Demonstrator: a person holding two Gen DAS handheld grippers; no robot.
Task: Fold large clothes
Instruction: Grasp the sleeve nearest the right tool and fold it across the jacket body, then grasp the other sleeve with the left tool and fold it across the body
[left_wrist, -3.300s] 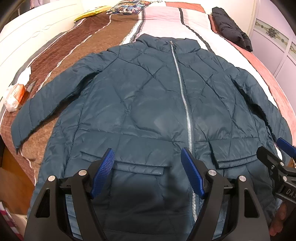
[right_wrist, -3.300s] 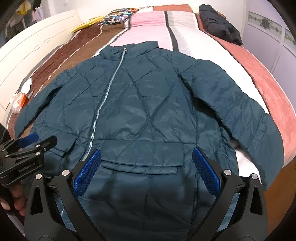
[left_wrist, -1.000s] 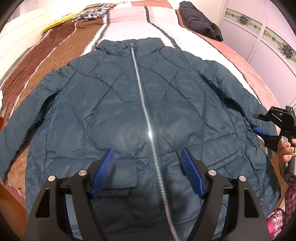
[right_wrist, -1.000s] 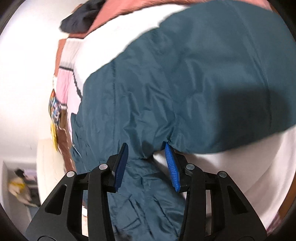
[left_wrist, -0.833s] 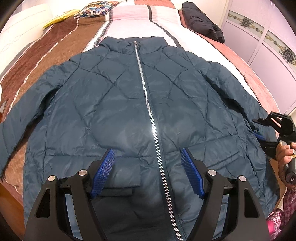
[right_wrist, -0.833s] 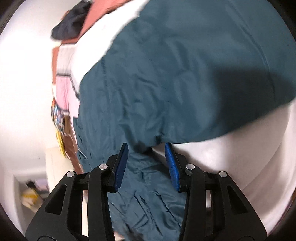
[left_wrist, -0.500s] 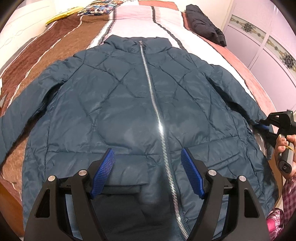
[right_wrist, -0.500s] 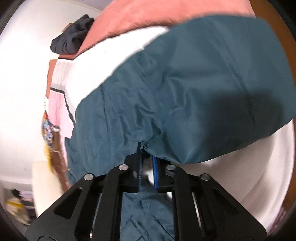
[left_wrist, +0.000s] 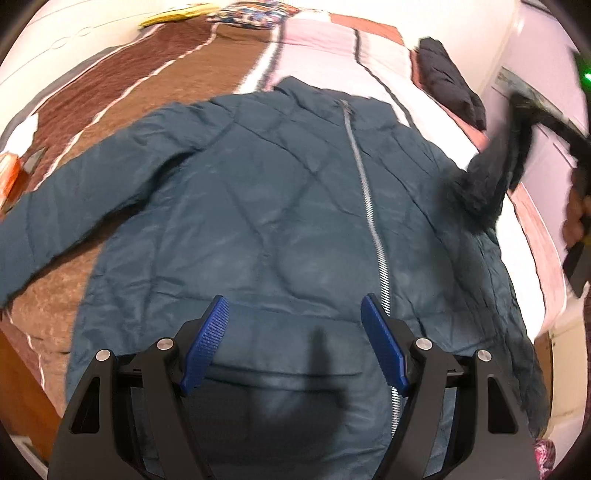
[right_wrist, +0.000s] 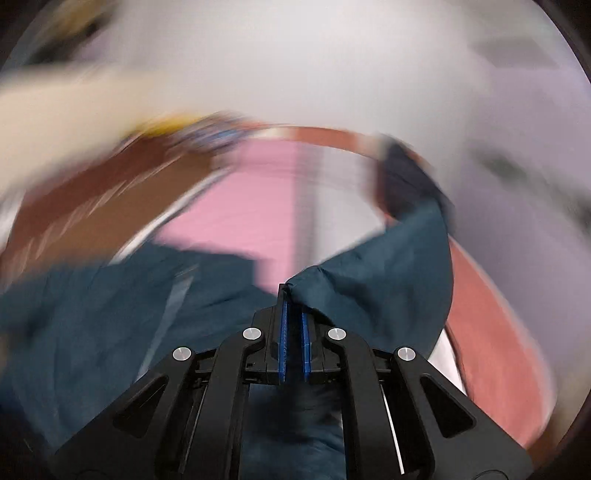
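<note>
The right wrist view is smeared by motion: the bed (right_wrist: 258, 206) and the body of the jacket (right_wrist: 92, 325) are streaks, and the things at the bed's far end cannot be told apart. In the left wrist view the raised sleeve (left_wrist: 491, 173) and the right gripper (left_wrist: 517, 101) holding it are blurred, so its grip is unreadable there. The left gripper (left_wrist: 295, 343) hides part of the jacket's hem, and the frame's left edge cuts off the other sleeve's cuff.

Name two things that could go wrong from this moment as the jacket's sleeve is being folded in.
1. The right gripper pinches only a small bunch of the lifted sleeve; the slick fabric might slip out mid-swing.
2. The left gripper hovers open above the jacket, not pinning it, so pulling the sleeve across could drag the body askew on the bed.
</note>
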